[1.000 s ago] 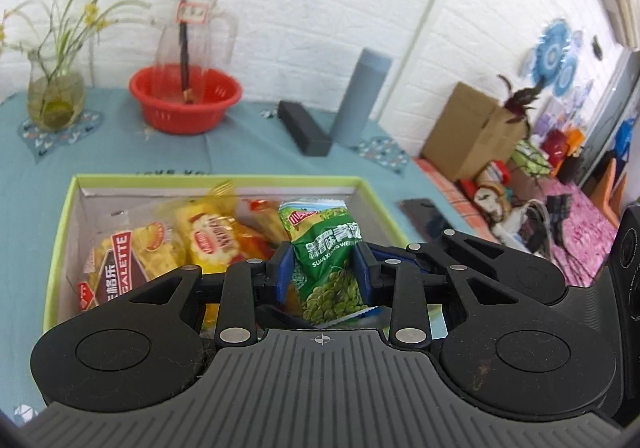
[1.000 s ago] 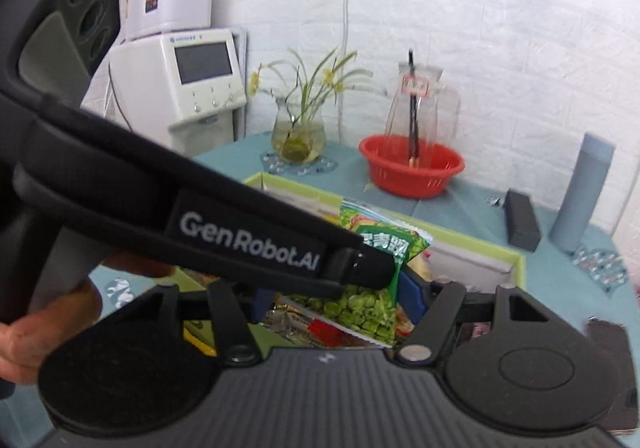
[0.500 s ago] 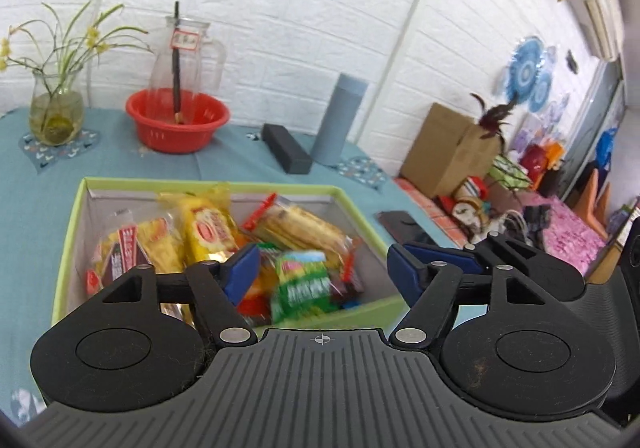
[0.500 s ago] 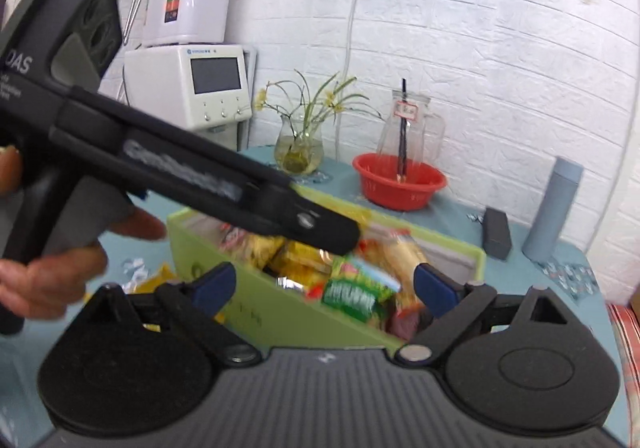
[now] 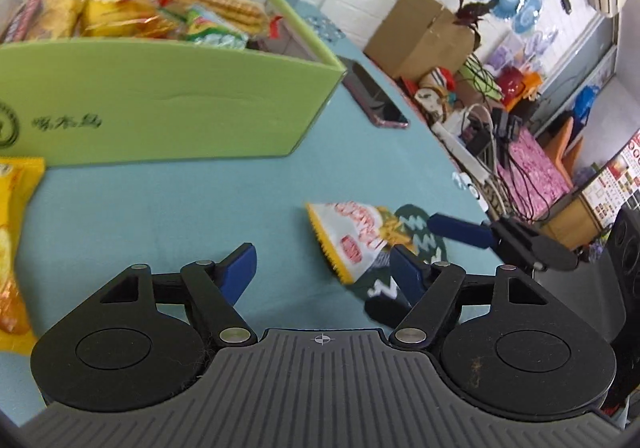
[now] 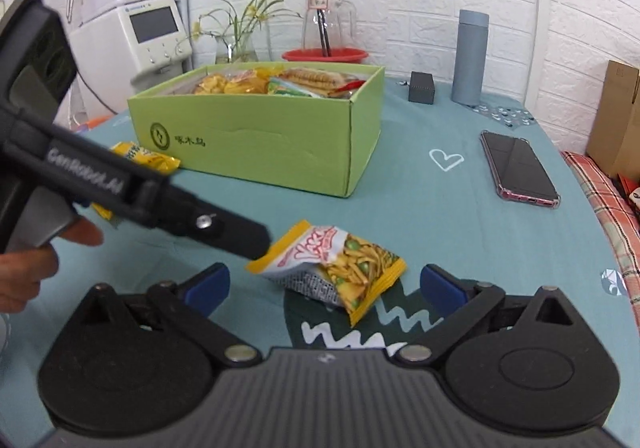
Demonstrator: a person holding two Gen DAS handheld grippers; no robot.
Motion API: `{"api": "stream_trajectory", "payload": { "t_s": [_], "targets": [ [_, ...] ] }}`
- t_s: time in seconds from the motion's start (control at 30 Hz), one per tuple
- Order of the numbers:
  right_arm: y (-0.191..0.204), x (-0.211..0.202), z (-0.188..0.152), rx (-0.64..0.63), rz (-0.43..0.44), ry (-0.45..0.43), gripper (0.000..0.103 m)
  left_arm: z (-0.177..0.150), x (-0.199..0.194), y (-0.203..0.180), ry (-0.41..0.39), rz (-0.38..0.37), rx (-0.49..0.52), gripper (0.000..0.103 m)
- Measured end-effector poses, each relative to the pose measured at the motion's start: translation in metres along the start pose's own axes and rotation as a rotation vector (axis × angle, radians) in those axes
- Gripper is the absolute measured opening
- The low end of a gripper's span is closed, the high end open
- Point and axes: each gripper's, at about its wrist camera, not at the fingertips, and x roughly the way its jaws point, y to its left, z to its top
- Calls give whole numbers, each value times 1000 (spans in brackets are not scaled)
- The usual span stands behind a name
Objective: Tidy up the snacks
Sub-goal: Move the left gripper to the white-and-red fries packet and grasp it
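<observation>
A white and yellow snack packet [image 6: 340, 262] lies on a dark green mat [image 6: 404, 318] on the teal table. My right gripper [image 6: 324, 284] hangs just before it, jaws opening wide, the packet ahead between them and untouched. My left gripper [image 5: 322, 268] is open and empty, with the same packet [image 5: 348, 236] by its right finger. One finger [image 6: 224, 226] of the left gripper reaches in from the left, nearly over the packet's corner. The green box [image 6: 260, 135] behind holds several snack packets. Another yellow packet [image 5: 16, 240] lies on the table left of the box's front.
A phone [image 6: 518, 167] lies right of the box. Behind stand a grey bottle [image 6: 470, 55], a small black box [image 6: 422, 87], a red basin [image 6: 324, 55] with a glass pitcher, and a flower vase [image 6: 236, 47]. A person's hand [image 6: 24, 268] grips the left tool.
Both grippers let go of the green pea packet, which now lies in the box, and opened. Both drew back and down from the box to the packet on the mat.
</observation>
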Motion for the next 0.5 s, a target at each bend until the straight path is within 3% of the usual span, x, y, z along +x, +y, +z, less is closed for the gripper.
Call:
{"api": "stream_trajectory", "payload": {
  "t_s": [0.1,0.3,0.37,0.5],
  "targets": [
    [-1,12,8,-54,42,-25,100,10,13,-5,19,18,-7,60],
    [1,42,13,-57,102,89,100,5,12,0,10,21,-53,59],
    [10,35,7,-47,113,75,100,2,9,2,2,21,-45,55],
    [40,24,-2,-56,121,65,100,1,12,4,0,-8,-31,35]
  ]
}}
